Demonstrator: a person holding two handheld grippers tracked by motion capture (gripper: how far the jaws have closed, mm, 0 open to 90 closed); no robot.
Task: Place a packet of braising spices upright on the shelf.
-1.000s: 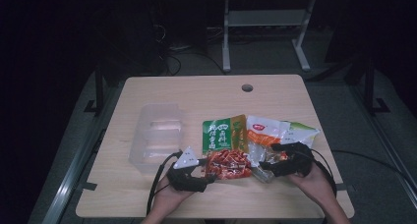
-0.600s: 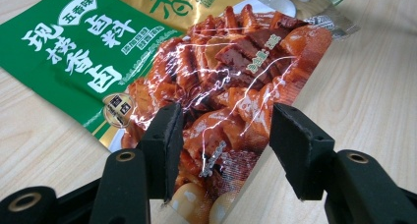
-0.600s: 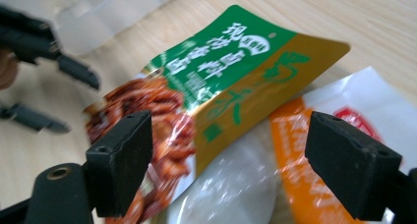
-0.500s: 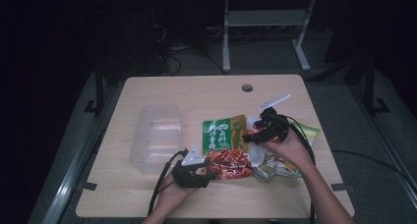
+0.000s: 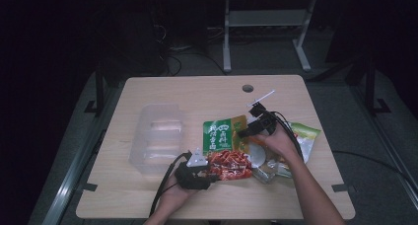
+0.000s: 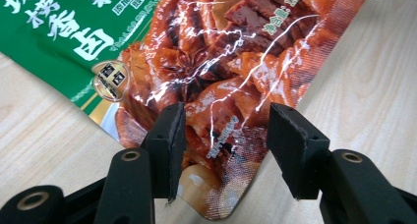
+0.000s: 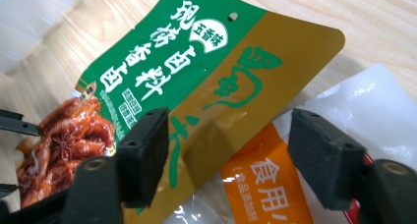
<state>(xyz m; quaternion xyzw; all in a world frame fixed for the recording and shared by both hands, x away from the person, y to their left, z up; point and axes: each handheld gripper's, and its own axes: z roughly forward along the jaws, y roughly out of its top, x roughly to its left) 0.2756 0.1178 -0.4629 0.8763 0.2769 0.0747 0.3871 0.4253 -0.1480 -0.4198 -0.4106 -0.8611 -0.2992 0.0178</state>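
Observation:
A snack packet (image 5: 224,135) lies flat mid-table, green and gold at its far end, with a red food picture at the near end. My left gripper (image 5: 211,171) is at the near end. In the left gripper view it (image 6: 223,135) is open, with one jaw on each side of the packet's (image 6: 221,57) red bottom corner. My right gripper (image 5: 245,132) hovers over the packet's far right edge. In the right gripper view it (image 7: 228,155) is open above the gold strip of the packet (image 7: 196,86), with nothing between its jaws.
A clear plastic container (image 5: 157,136) stands left of the packet. To the right lie a white and orange packet (image 7: 268,184) and a green and white packet (image 5: 305,136). The table (image 5: 197,92) has a cable hole (image 5: 248,88) at the back.
My right gripper has risen from the near right of the table and moved forward and left to the packet's far end. The left gripper has stayed at the red end.

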